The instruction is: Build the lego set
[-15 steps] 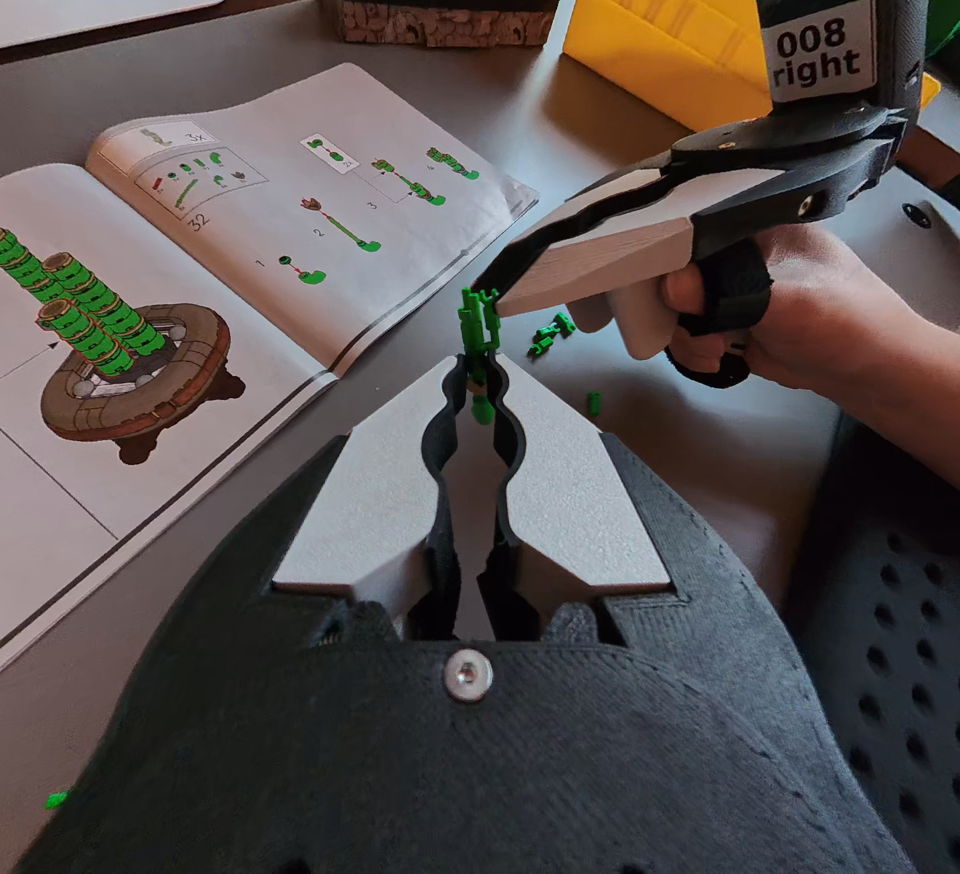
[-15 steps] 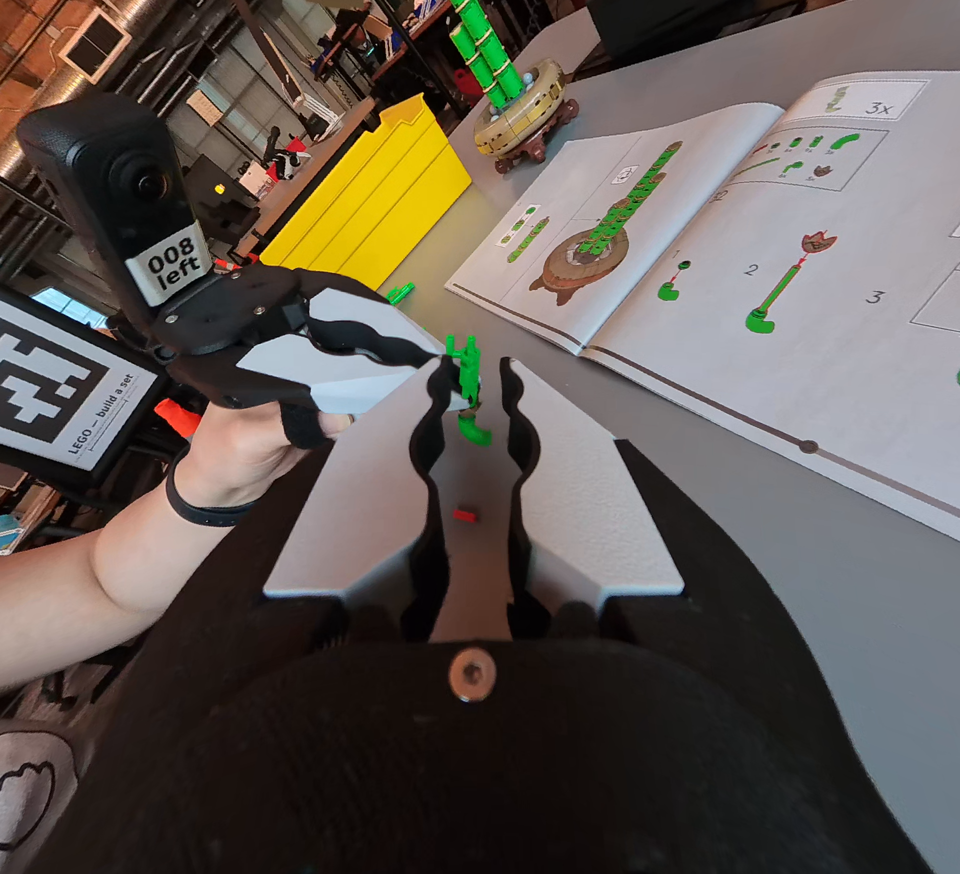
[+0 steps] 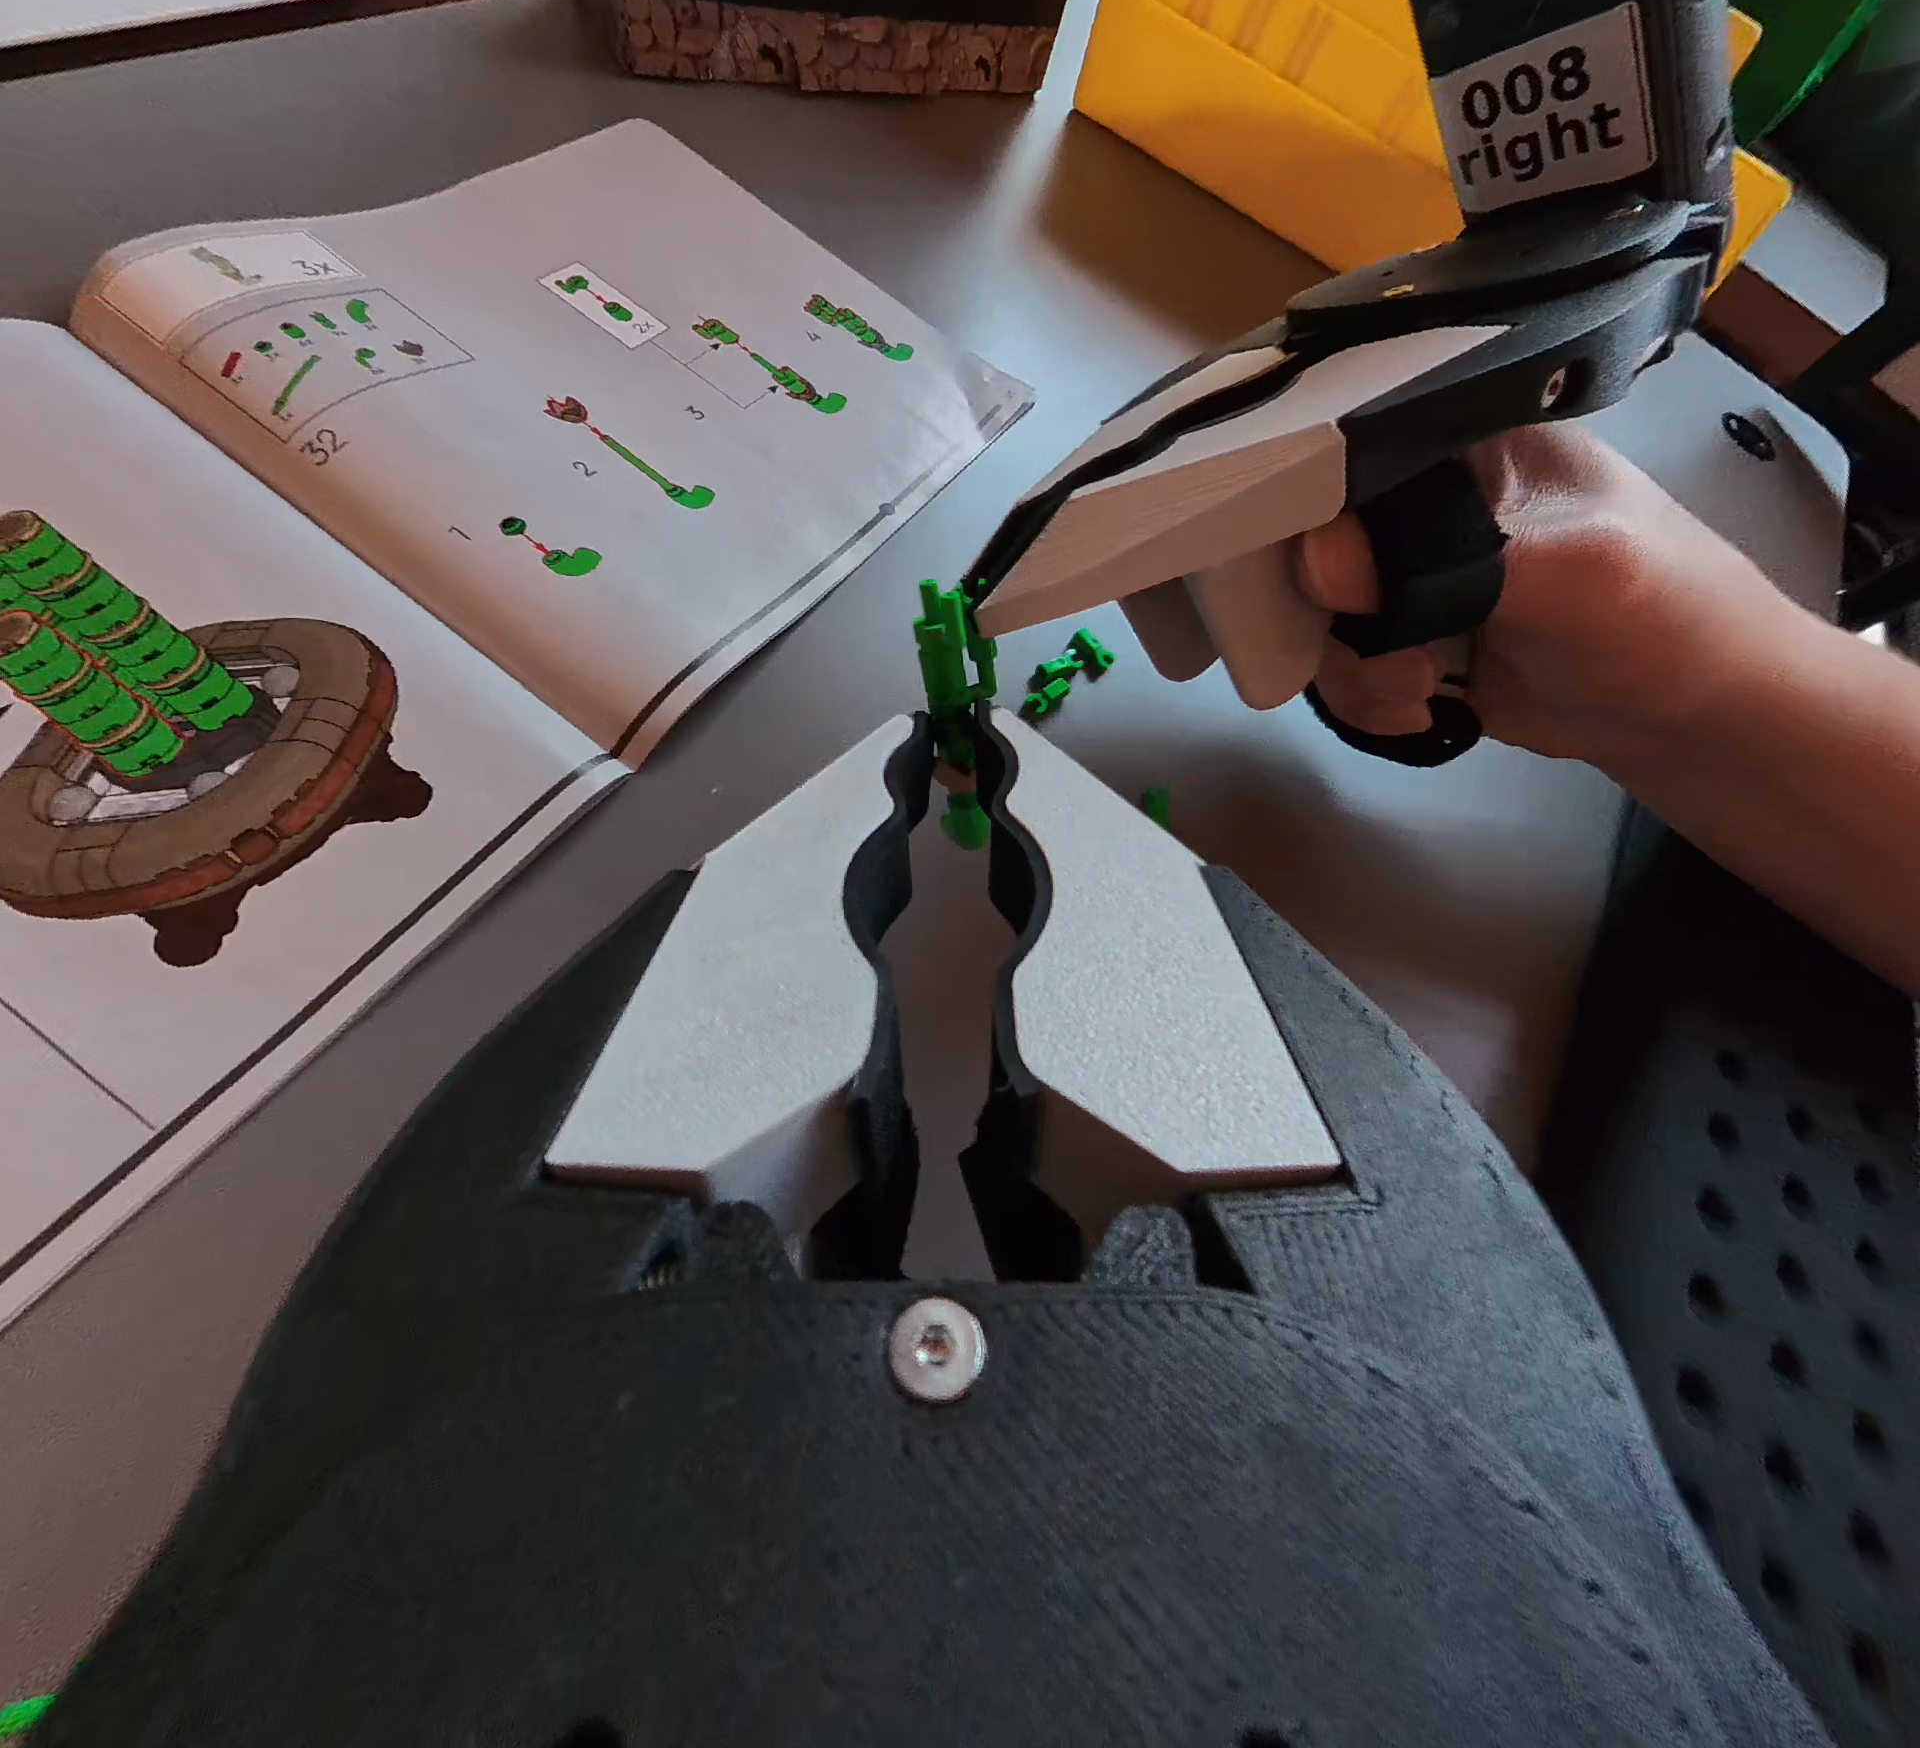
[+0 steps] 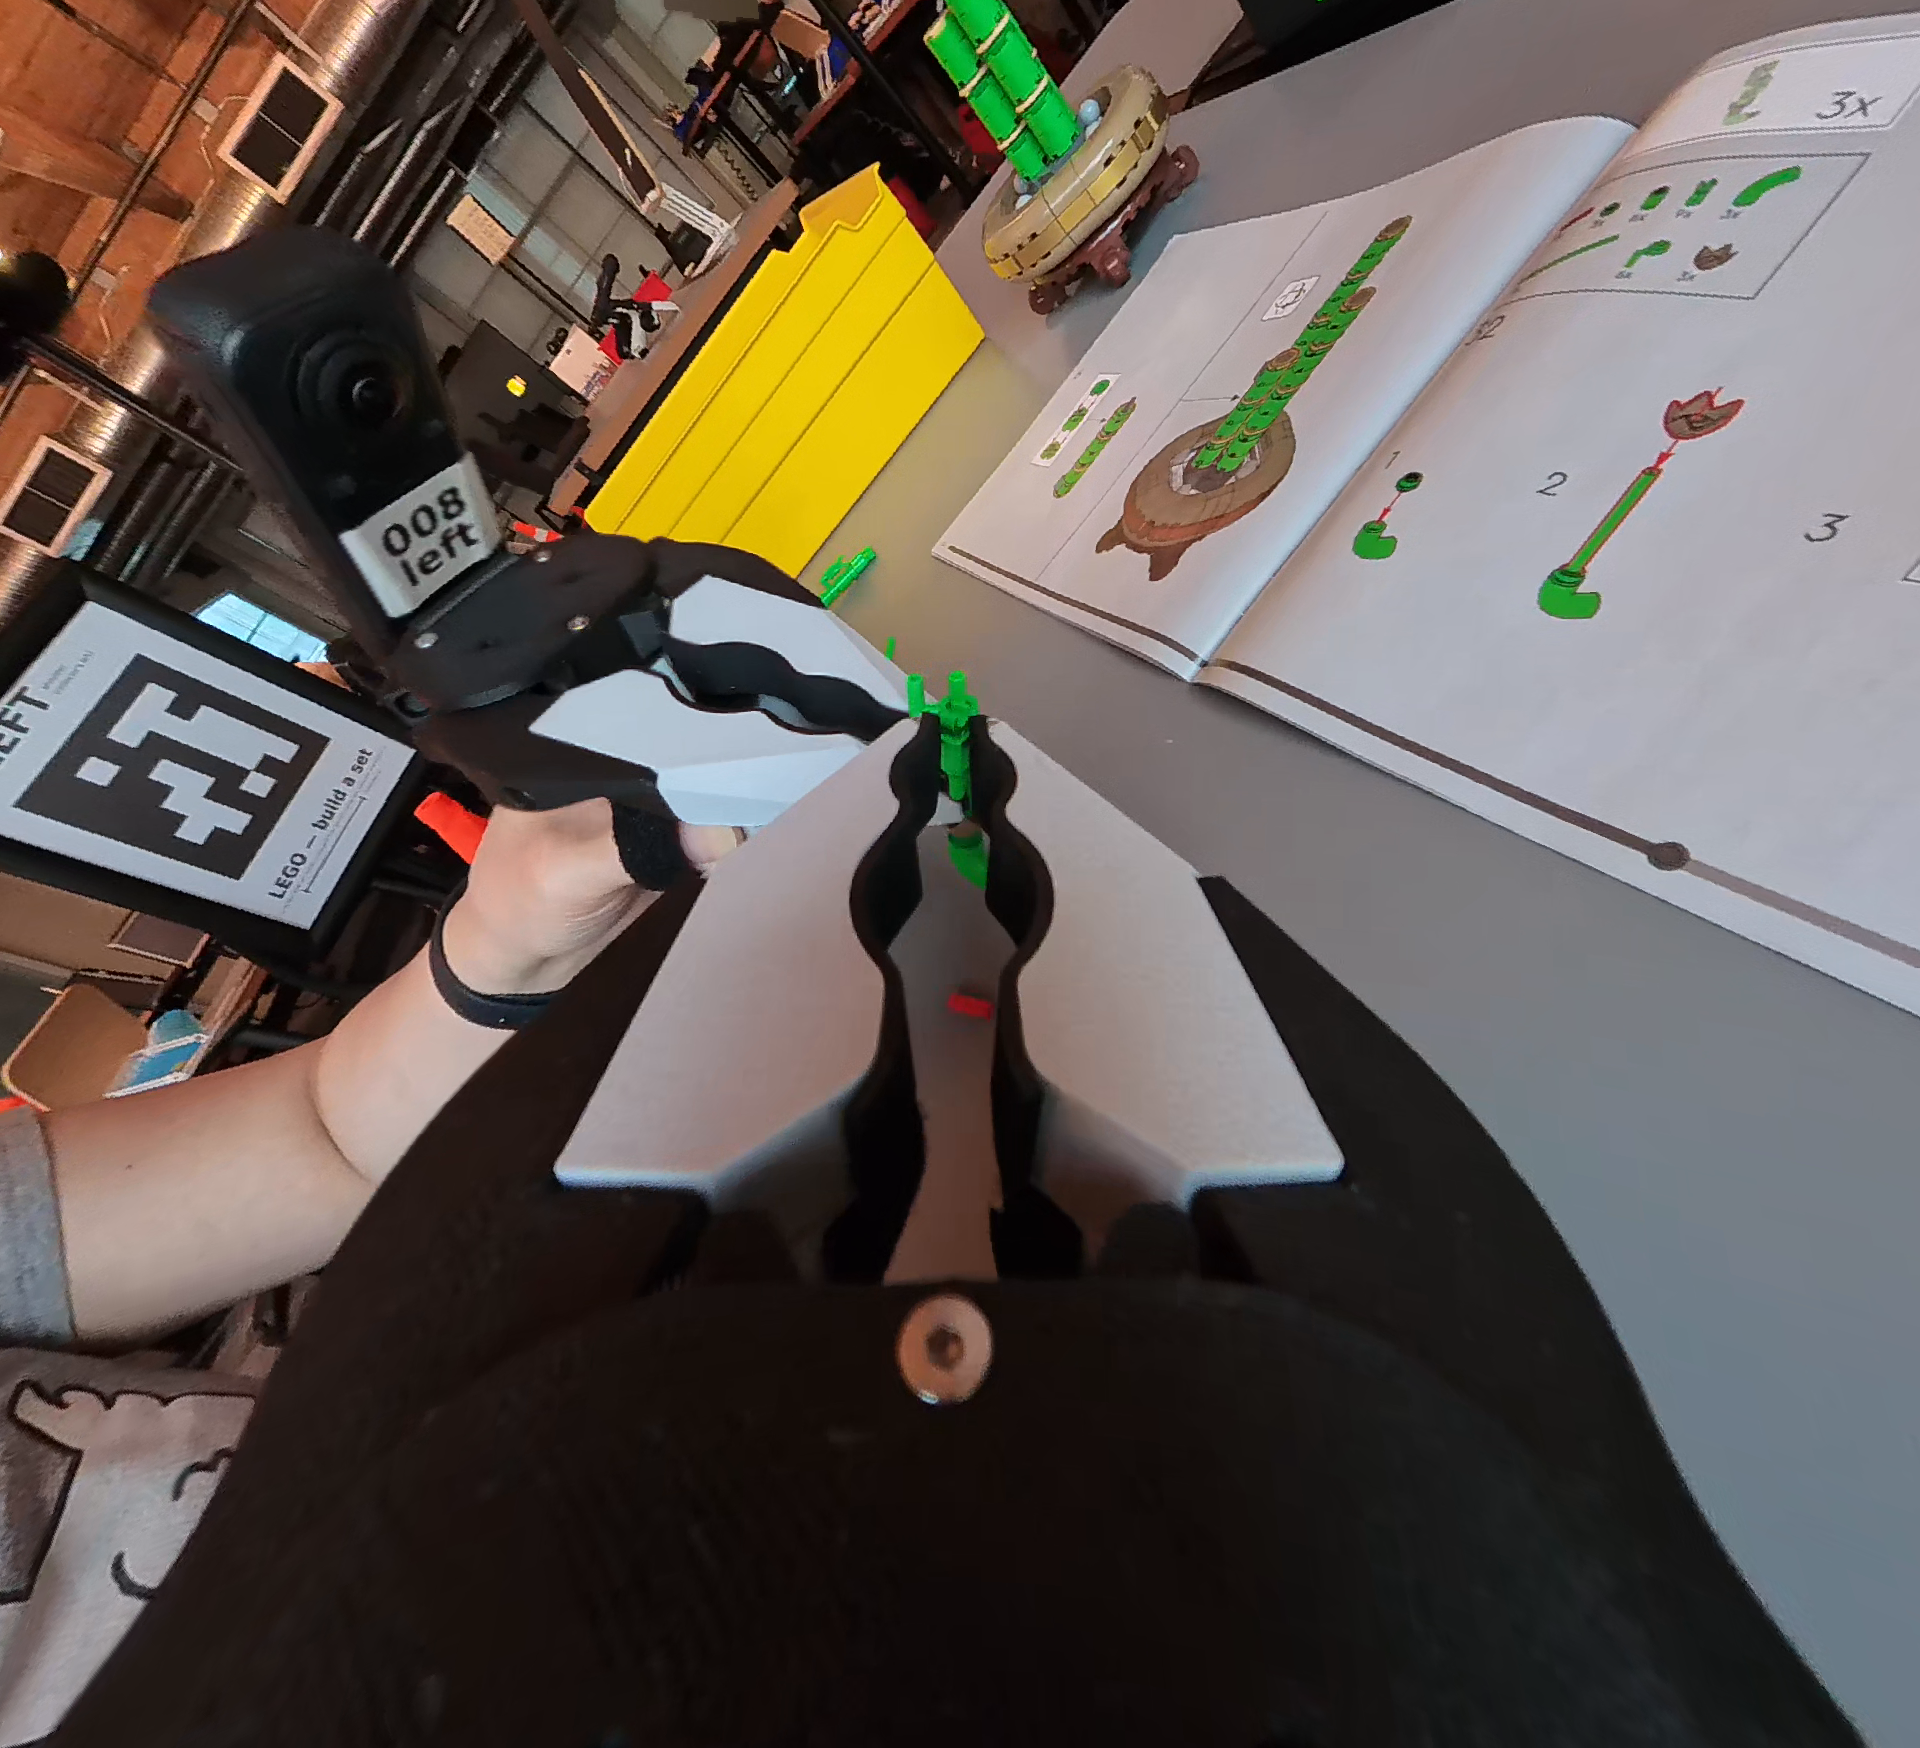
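We've got the green stem piece (image 3: 956,690) pinched between both claws, left claw (image 3: 951,742) low, right claw (image 4: 951,742) up top. Next, we'd guess: press it together gently.

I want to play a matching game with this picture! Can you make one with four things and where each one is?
Things:
1. green stem assembly
2. small red piece
3. bamboo model
4. yellow bin

Places:
A. on the table under the right gripper
B. standing past the instruction booklet
C. pinched by both grippers' jaws
D. behind the left gripper

Pairs: 1-C, 2-A, 3-B, 4-D
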Available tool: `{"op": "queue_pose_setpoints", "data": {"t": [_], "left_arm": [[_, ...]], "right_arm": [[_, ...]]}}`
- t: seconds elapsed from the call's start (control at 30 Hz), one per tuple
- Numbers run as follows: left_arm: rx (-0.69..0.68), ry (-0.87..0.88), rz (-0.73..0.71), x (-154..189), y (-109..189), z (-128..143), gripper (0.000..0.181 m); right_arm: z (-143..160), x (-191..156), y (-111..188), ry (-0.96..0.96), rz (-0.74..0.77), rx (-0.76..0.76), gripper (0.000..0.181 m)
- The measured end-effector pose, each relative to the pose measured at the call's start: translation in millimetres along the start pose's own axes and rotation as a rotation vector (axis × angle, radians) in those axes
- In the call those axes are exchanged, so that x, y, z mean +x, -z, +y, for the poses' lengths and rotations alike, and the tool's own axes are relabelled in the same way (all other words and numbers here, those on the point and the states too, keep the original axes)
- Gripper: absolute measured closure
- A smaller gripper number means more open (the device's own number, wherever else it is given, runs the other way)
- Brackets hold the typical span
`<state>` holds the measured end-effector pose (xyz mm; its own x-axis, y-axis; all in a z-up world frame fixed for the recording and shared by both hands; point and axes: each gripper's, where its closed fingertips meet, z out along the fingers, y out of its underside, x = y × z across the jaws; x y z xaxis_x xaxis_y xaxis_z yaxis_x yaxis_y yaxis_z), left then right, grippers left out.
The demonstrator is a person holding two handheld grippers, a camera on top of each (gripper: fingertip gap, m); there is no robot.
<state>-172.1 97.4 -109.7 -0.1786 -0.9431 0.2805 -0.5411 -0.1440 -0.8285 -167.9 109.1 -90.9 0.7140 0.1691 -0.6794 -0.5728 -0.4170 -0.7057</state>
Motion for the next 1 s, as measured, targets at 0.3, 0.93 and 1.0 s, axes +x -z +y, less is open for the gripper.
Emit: {"op": "queue_pose_setpoints", "data": {"t": [0.3, 0.93, 1.0], "left_arm": [[0.004, -0.020, 0.010, 2, 0, -1, 0.172], [0.111, -0.118, -0.179, -12, 10, -19, 0.138], [0.114, -0.081, -0.137, -10, 9, -18, 0.139]], "right_arm": [[-2, -1, -1, 0.005, 0.003, 0.020, 0.178], [-18, -5, 7, -0.016, -0.033, 0.128, 0.178], [-22, -5, 10, -0.015, -0.035, 0.152, 0.178]]}}
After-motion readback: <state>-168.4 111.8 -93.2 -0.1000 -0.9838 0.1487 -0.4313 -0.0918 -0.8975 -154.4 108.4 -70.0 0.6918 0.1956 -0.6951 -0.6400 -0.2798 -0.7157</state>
